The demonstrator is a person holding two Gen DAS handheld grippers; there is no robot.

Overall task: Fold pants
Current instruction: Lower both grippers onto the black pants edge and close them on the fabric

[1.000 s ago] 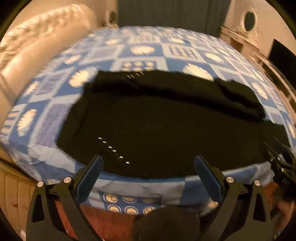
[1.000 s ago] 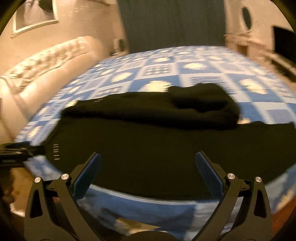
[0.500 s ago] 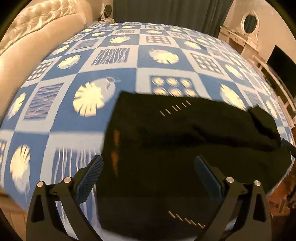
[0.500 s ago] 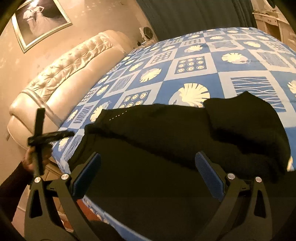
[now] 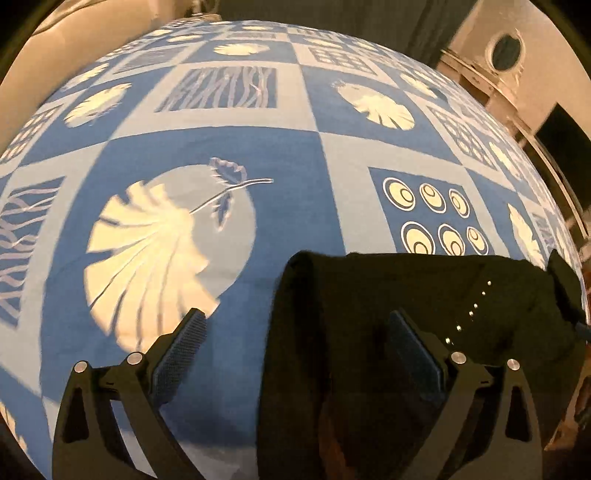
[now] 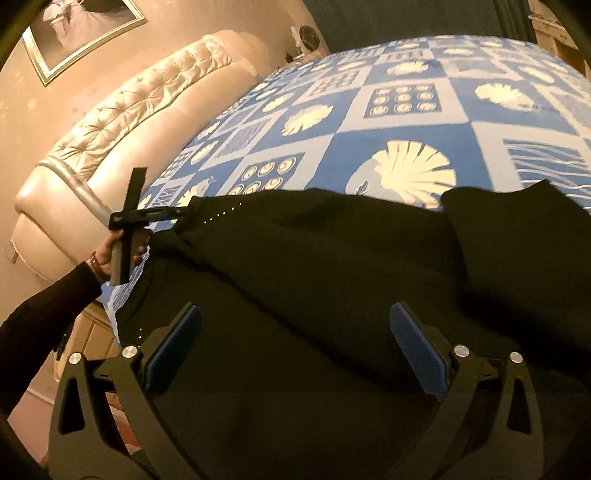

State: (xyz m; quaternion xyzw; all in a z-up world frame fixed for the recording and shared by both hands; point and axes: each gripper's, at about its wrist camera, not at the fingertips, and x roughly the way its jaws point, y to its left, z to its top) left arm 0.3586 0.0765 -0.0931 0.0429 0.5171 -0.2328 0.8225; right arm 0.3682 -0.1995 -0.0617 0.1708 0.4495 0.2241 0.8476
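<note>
Black pants [image 6: 332, 280] lie spread across the near part of a bed, with one part folded over at the far right [image 6: 517, 236]. In the left wrist view the pants' left end [image 5: 388, 314] lies under my left gripper [image 5: 295, 350], which is open and straddles the fabric's left edge. My right gripper [image 6: 295, 347] is open and hovers over the middle of the pants. The left gripper also shows in the right wrist view [image 6: 162, 216], at the pants' far left corner.
The bed has a blue and white patterned cover [image 5: 229, 155]. A cream tufted headboard [image 6: 122, 122] stands at the left. A dresser with an oval mirror [image 5: 506, 51] is at the far right. A framed picture [image 6: 85, 29] hangs on the wall.
Both grippers have moved forward over the bed. The left gripper has travelled to the pants' left end. Both stay open.
</note>
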